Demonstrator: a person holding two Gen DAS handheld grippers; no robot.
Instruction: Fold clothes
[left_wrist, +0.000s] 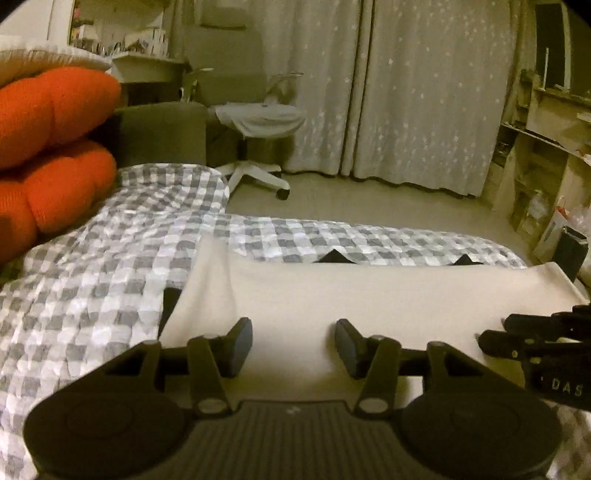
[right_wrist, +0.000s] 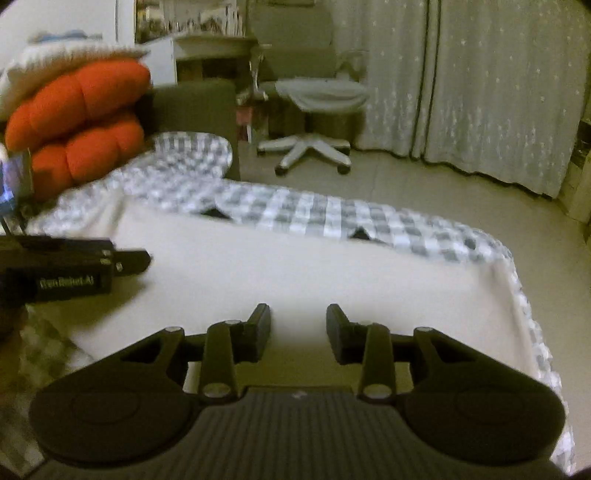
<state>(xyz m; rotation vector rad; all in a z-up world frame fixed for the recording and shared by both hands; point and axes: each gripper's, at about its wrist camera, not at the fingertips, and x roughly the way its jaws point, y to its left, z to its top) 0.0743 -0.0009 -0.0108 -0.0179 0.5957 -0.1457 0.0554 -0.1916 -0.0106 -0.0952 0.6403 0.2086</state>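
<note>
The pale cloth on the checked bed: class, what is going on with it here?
A person is folding clothes with two hand-held grippers. A cream, smooth fabric garment lies flat on the grey-and-white checked bedcover. The left gripper and right gripper both hang just over its near part, jaws apart with nothing pinched between them. Small black corners peek out at its far edge. Orange padded cushions sit behind.

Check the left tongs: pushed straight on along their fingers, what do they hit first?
Most likely the cream garment spread flat on the checked bedcover. The left tongs stand open, nothing between the fingers, tilted down at the cloth. Depth is hard to judge through the fisheye.
</note>
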